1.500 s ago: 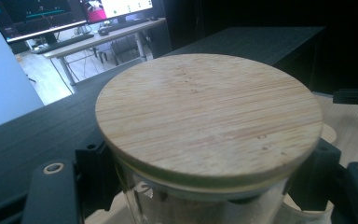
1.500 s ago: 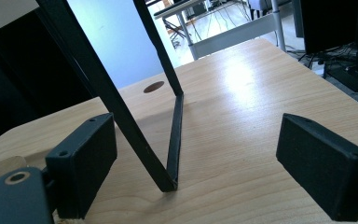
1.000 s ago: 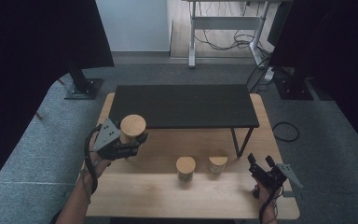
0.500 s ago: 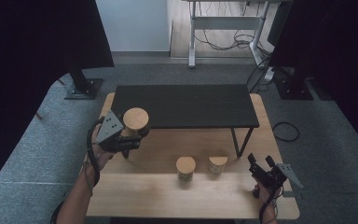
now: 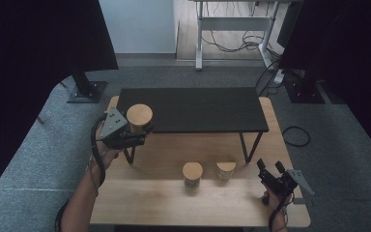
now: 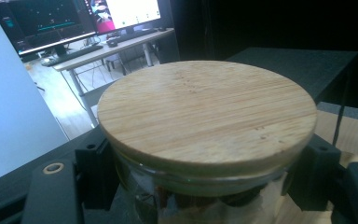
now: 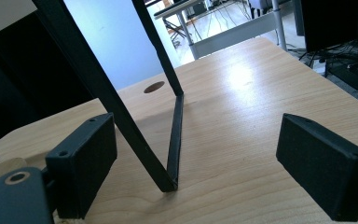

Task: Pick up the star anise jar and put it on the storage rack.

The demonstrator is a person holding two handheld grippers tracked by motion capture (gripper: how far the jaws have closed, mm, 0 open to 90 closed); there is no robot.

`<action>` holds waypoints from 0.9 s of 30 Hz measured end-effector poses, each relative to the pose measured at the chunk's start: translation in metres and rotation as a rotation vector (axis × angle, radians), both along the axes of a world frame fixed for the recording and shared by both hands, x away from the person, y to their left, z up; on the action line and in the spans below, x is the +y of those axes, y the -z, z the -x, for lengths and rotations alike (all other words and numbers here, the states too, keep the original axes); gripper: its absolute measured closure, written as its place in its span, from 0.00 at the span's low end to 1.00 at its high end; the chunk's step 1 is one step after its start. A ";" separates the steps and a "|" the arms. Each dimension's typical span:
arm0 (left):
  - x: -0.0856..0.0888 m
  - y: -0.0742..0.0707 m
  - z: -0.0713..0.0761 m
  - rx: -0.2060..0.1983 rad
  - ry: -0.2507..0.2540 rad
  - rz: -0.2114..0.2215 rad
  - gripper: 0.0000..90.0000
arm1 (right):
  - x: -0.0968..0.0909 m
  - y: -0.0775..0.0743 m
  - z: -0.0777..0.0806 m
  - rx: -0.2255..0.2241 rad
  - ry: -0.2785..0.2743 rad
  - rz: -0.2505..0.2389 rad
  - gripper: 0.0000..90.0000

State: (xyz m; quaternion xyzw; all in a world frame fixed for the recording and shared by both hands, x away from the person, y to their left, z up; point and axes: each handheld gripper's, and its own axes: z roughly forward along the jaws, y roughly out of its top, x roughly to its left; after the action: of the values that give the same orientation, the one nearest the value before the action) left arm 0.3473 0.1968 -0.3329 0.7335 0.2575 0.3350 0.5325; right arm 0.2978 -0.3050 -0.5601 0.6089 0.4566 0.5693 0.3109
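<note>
Left gripper holds jar seemingly level beside shelf.

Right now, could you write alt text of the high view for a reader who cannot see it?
The left gripper holds a glass jar with a bamboo lid lifted at the left end of a black shelf on a wooden table. Two more lidded jars stand in front of the shelf; the right gripper rests open at the table's right.
</note>
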 end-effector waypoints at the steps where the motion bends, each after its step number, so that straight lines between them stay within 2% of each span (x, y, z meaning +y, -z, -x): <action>1: 0.000 0.000 -0.001 0.001 -0.001 0.003 0.28 | 0.000 0.000 0.000 0.000 -0.001 0.000 0.13; 6: 0.002 0.000 -0.010 0.012 0.003 0.028 0.28 | -0.001 0.000 0.000 -0.002 0.001 -0.007 0.13; 11: 0.001 0.000 -0.018 0.015 -0.003 0.036 0.28 | -0.001 0.000 0.000 -0.003 0.001 -0.011 0.13; 21: -0.002 0.000 -0.030 0.013 -0.017 0.031 0.28 | -0.002 0.001 0.000 -0.002 0.003 -0.016 0.13; 27: -0.001 0.008 -0.038 0.033 -0.043 0.030 0.28 | -0.002 0.001 0.000 -0.002 0.001 -0.018 0.13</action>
State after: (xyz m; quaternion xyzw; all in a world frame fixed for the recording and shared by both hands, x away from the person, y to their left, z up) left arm 0.3851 0.1954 -0.3404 0.7251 0.2870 0.3302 0.5318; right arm 0.2976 -0.3067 -0.5607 0.6114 0.4509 0.5737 0.3062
